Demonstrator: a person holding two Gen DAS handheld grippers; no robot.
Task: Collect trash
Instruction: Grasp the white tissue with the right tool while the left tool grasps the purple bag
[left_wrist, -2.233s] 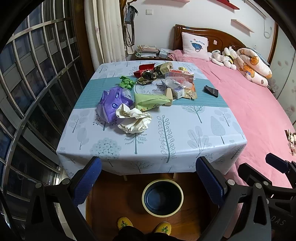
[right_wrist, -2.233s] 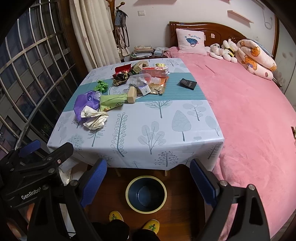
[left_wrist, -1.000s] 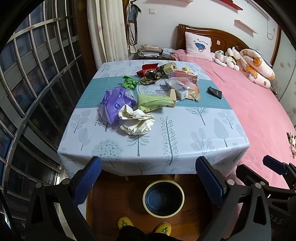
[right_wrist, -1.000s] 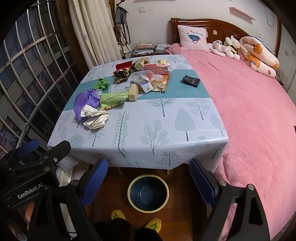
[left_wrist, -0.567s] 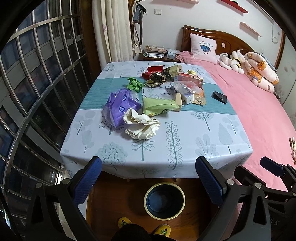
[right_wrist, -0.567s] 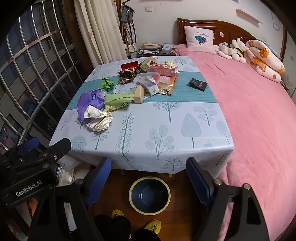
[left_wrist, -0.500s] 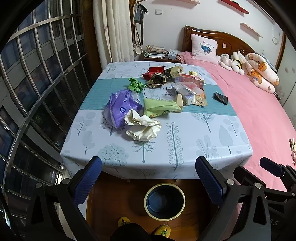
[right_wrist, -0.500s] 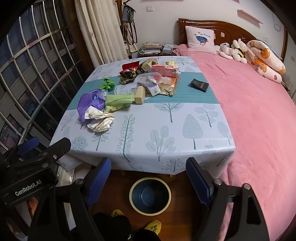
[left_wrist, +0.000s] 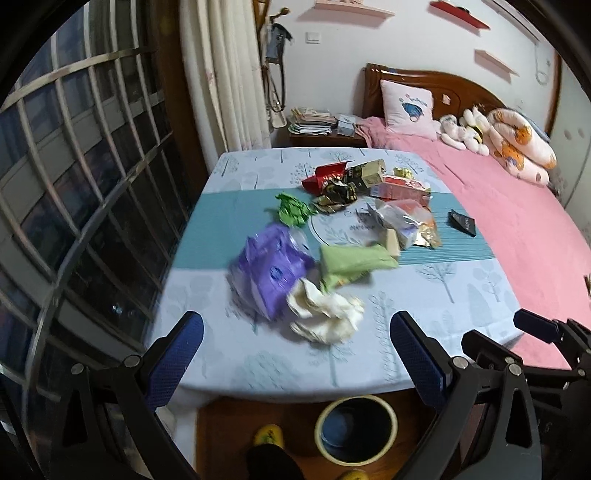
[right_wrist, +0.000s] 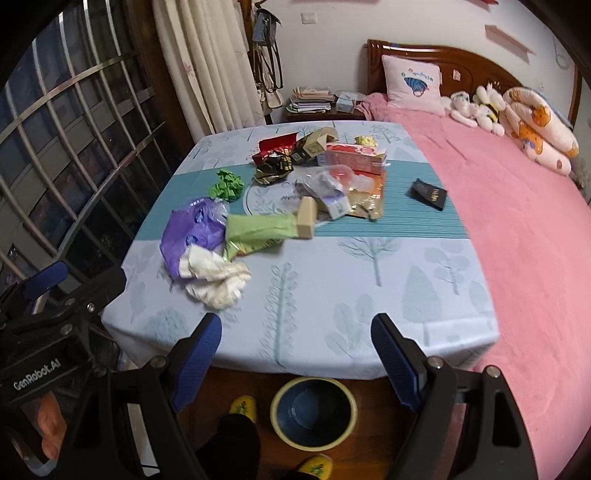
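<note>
Trash lies piled on the table (left_wrist: 461, 291): a crumpled white paper (left_wrist: 325, 314) (right_wrist: 216, 280), a purple plastic bag (left_wrist: 269, 273) (right_wrist: 192, 229), a green packet (left_wrist: 354, 260) (right_wrist: 258, 229), a green paper wad (left_wrist: 293, 210) (right_wrist: 227, 186), red and gold wrappers (left_wrist: 332, 181) (right_wrist: 277, 155) and clear bags (right_wrist: 332, 184). A blue bin with a yellow rim (left_wrist: 356, 430) (right_wrist: 314, 411) stands on the floor below the table's near edge. My left gripper (left_wrist: 295, 358) is open and empty, just short of the white paper. My right gripper (right_wrist: 295, 354) is open and empty over the near edge.
A black wallet (left_wrist: 461, 221) (right_wrist: 428, 194) lies at the table's right. A pink bed (right_wrist: 517, 206) with pillows runs along the right. A barred window (left_wrist: 74, 184) and curtain are at the left. The person's yellow slippers (right_wrist: 243, 404) stand by the bin.
Both grippers have moved forward and up toward the table; the trash looks larger and closer. The left view is motion-blurred. Both jaws stay open.
</note>
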